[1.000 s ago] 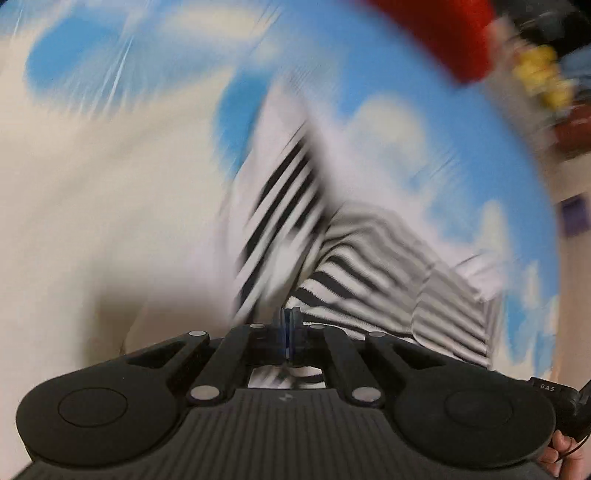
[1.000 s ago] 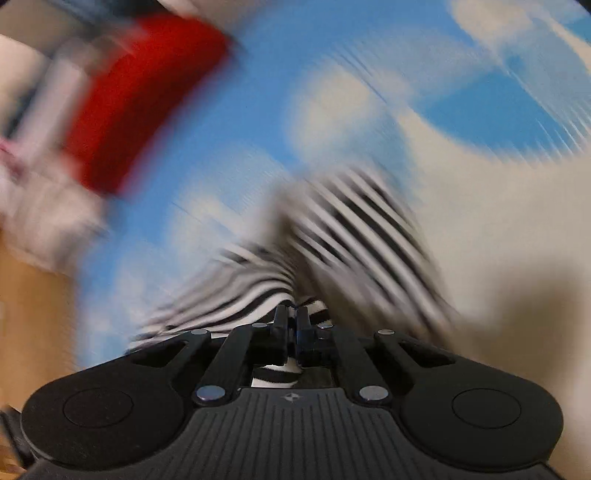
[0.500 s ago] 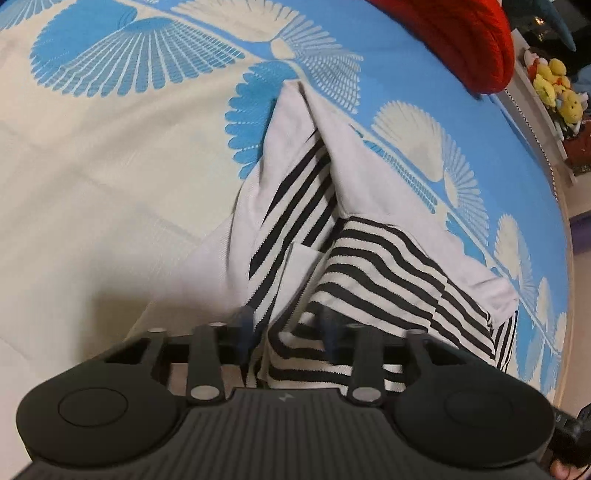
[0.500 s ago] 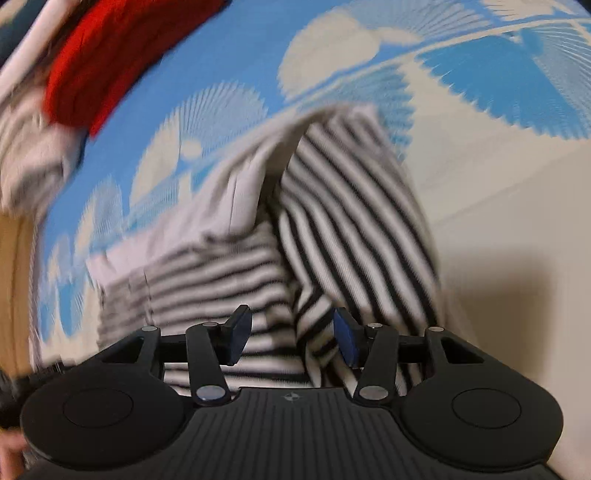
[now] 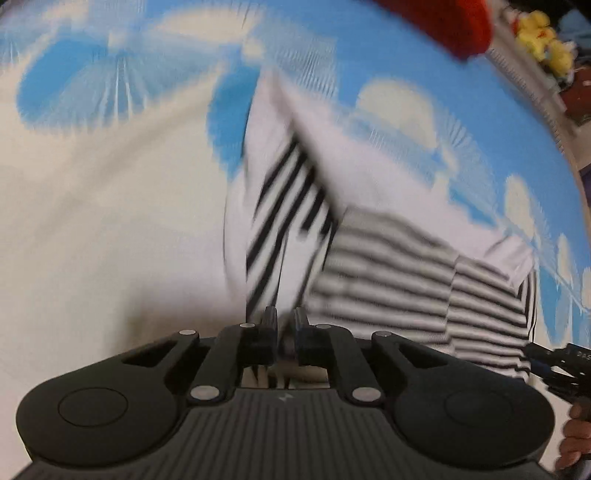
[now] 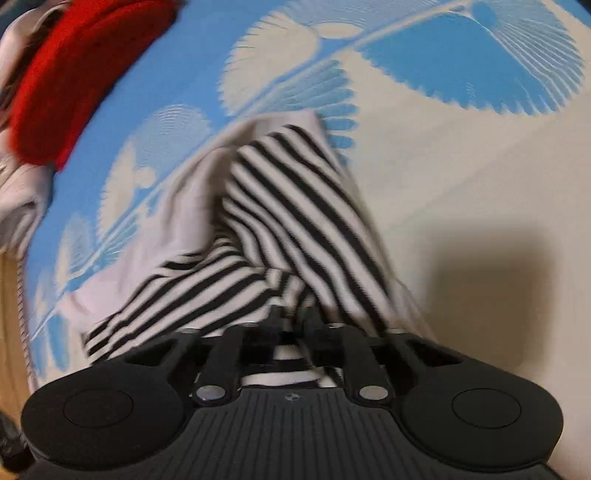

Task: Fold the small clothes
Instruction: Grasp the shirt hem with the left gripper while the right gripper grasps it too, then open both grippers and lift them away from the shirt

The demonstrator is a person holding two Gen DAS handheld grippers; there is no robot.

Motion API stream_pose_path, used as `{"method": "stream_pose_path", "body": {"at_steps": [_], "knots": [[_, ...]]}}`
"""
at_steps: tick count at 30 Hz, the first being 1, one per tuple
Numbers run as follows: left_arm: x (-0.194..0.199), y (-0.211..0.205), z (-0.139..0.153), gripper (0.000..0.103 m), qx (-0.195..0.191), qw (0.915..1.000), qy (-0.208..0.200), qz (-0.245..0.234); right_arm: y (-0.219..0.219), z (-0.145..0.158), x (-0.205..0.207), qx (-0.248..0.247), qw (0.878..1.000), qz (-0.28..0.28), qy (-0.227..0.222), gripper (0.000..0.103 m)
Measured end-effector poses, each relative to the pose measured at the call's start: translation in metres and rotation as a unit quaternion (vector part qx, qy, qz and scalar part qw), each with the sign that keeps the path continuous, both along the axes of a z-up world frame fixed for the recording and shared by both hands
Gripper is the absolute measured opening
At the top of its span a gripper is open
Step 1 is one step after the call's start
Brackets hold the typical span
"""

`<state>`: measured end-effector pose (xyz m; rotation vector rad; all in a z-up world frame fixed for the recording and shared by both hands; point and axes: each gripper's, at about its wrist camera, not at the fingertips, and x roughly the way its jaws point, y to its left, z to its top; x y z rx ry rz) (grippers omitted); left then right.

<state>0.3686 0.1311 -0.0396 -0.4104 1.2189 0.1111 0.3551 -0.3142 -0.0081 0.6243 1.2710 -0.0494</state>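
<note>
A black-and-white striped garment (image 5: 369, 258) with a plain white inner side lies partly folded on the blue-and-cream patterned cover (image 5: 110, 184). My left gripper (image 5: 285, 320) is nearly shut, its jaws pinching the garment's near white edge. In the right wrist view the same striped garment (image 6: 295, 206) runs up from my right gripper (image 6: 293, 318), whose jaws are close together on the striped cloth. The right gripper's tip also shows at the right edge of the left wrist view (image 5: 554, 363). Both views are blurred by motion.
A red knitted cloth (image 5: 443, 26) lies at the far end of the cover; it also shows in the right wrist view (image 6: 74, 81). Yellow plush toys (image 5: 543, 37) sit beyond the edge. Another striped grey cloth (image 6: 18, 192) lies at the left.
Half a second ago both grippers were open over the garment. Now both have closed on its near edge, and the views are moving again.
</note>
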Motion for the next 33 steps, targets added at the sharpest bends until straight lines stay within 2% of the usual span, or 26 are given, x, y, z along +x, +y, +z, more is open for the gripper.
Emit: {"method": "stream_pose_path", "body": {"at_steps": [3, 4, 5, 7, 8, 10, 12, 13, 14, 16, 17, 20, 23, 24, 26, 27, 29, 31, 33], "knots": [[-0.001, -0.008, 0.028, 0.010, 0.016, 0.9965, -0.078, -0.026, 0.011, 0.044, -0.004, -0.095, 0.991, 0.024, -0.093, 0.036], [-0.001, -0.013, 0.030, 0.010, 0.008, 0.9956, -0.085, -0.039, 0.013, 0.052, -0.006, -0.103, 0.988, 0.034, -0.115, 0.043], [-0.001, -0.017, 0.027, 0.010, -0.007, 0.9954, -0.082, -0.048, 0.017, 0.060, -0.008, -0.091, 0.985, 0.047, -0.137, 0.044], [-0.001, -0.023, 0.012, 0.010, -0.033, 0.9963, -0.053, -0.060, 0.023, 0.063, -0.008, -0.031, 0.985, 0.071, -0.156, 0.044], [0.000, -0.026, 0.002, 0.014, -0.037, 0.9971, -0.029, -0.060, 0.029, 0.058, -0.008, 0.007, 0.985, 0.089, -0.148, 0.044], [0.003, -0.028, -0.021, 0.015, -0.017, 0.9982, 0.026, -0.052, 0.038, 0.039, -0.007, 0.056, 0.986, 0.113, -0.104, 0.044], [0.004, -0.021, -0.035, 0.013, -0.006, 0.9985, 0.048, -0.027, 0.046, 0.012, -0.009, 0.030, 0.992, 0.122, -0.027, 0.044], [0.005, -0.017, -0.034, 0.013, -0.013, 0.9987, 0.046, -0.015, 0.047, 0.000, -0.010, 0.006, 0.992, 0.125, -0.001, 0.043], [0.006, -0.016, -0.030, 0.014, -0.011, 0.9991, 0.040, -0.011, 0.046, -0.007, -0.013, -0.002, 0.992, 0.124, 0.006, 0.041], [0.007, -0.020, -0.016, 0.015, 0.016, 0.9998, 0.007, -0.013, 0.048, 0.001, -0.014, -0.008, 0.992, 0.129, -0.002, 0.041], [0.007, -0.023, -0.008, 0.015, 0.020, 0.9996, -0.010, -0.018, 0.050, 0.010, -0.016, -0.008, 0.991, 0.134, -0.022, 0.044], [0.005, -0.039, 0.002, 0.015, -0.026, 0.9973, -0.037, -0.058, 0.060, 0.034, -0.018, 0.020, 0.982, 0.164, -0.090, 0.044], [0.000, -0.061, -0.012, 0.036, -0.079, 0.9903, -0.017, -0.113, 0.081, 0.032, -0.020, 0.043, 0.971, 0.217, -0.092, 0.045], [-0.001, -0.067, -0.022, 0.040, -0.067, 0.9895, 0.000, -0.128, 0.090, 0.023, -0.023, 0.038, 0.968, 0.238, -0.076, 0.045], [-0.007, -0.075, -0.040, 0.028, -0.018, 0.9877, 0.025, -0.153, 0.104, 0.000, -0.033, 0.000, 0.960, 0.280, -0.030, 0.045], [-0.009, -0.077, -0.037, 0.027, -0.008, 0.9871, 0.018, -0.159, 0.109, -0.010, -0.037, -0.023, 0.955, 0.295, -0.017, 0.045], [-0.014, -0.075, -0.016, 0.028, -0.005, 0.9902, 0.005, -0.140, 0.109, -0.003, -0.045, -0.043, 0.954, 0.295, -0.039, 0.043], [-0.025, -0.070, 0.002, 0.030, -0.012, 0.9906, -0.037, -0.131, 0.094, 0.019, -0.046, -0.045, 0.962, 0.255, -0.082, 0.043], [-0.028, -0.068, 0.001, 0.033, 0.021, 0.9910, -0.040, -0.126, 0.072, 0.034, -0.050, -0.071, 0.965, 0.215, -0.131, 0.044]]}}
